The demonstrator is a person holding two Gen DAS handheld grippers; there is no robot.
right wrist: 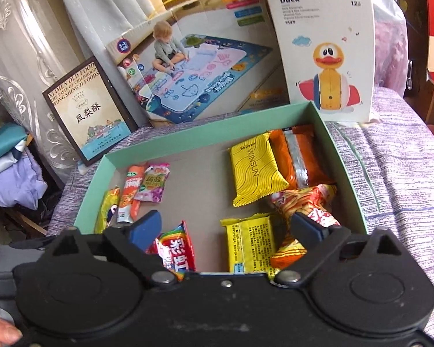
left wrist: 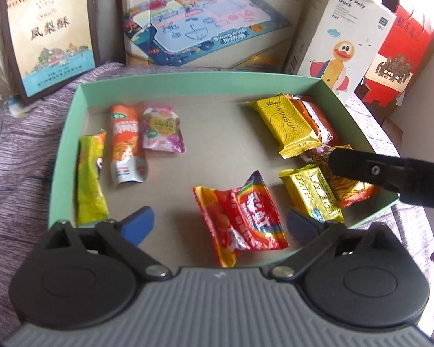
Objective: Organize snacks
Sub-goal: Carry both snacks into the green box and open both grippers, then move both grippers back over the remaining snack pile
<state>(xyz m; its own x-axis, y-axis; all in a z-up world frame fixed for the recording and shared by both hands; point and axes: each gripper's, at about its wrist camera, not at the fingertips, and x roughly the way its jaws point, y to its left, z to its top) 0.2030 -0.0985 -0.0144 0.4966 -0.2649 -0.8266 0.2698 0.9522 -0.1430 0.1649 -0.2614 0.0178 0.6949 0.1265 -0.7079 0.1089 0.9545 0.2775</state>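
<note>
Green tray (left wrist: 72, 121) held the snacks in loose groups. You kept both the left gripper (left wrist: 220, 225) and right gripper (right wrist: 225, 225) spread wide, empty, probably choosing the rainbow packet (left wrist: 240, 219).

My mint-green tray (left wrist: 66, 133) has snacks lying flat in two bunches. At 9 o'clock: a green packet (left wrist: 91, 179), an orange tube pack (left wrist: 126, 147) and a pink pouch (left wrist: 162, 130). At 3 o'clock: a yellow WINSUN bar (left wrist: 286, 127) on an orange pack (left wrist: 312, 115). At 6, a crumpled rainbow candy bag (left wrist: 243, 217).
</note>
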